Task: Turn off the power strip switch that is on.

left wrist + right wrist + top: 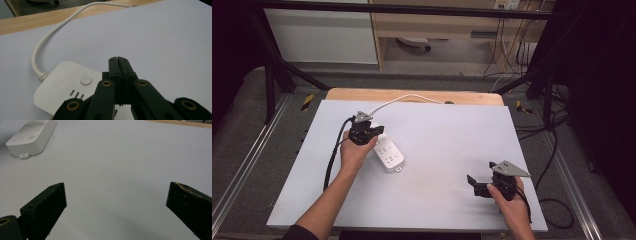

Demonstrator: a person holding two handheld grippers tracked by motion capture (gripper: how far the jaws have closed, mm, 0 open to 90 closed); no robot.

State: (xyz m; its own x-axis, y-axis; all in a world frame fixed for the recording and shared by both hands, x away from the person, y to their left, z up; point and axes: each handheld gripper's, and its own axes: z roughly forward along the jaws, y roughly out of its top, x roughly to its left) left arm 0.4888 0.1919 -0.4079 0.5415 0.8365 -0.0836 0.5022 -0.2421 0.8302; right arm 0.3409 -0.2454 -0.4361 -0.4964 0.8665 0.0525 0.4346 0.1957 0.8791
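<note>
A white power strip lies on the pale mat left of centre, its white cord curving off toward the back edge. In the left gripper view the power strip shows a round button and slot sockets. My left gripper hovers over the strip's cord end, its jaws pressed together with nothing between them. My right gripper rests low at the front right, jaws spread wide over bare mat. The power strip lies far off at the upper left of the right gripper view.
The pale mat covers a wooden table whose far edge shows beyond it. Black frame bars and cables run along both sides. A wooden cabinet stands on the floor behind.
</note>
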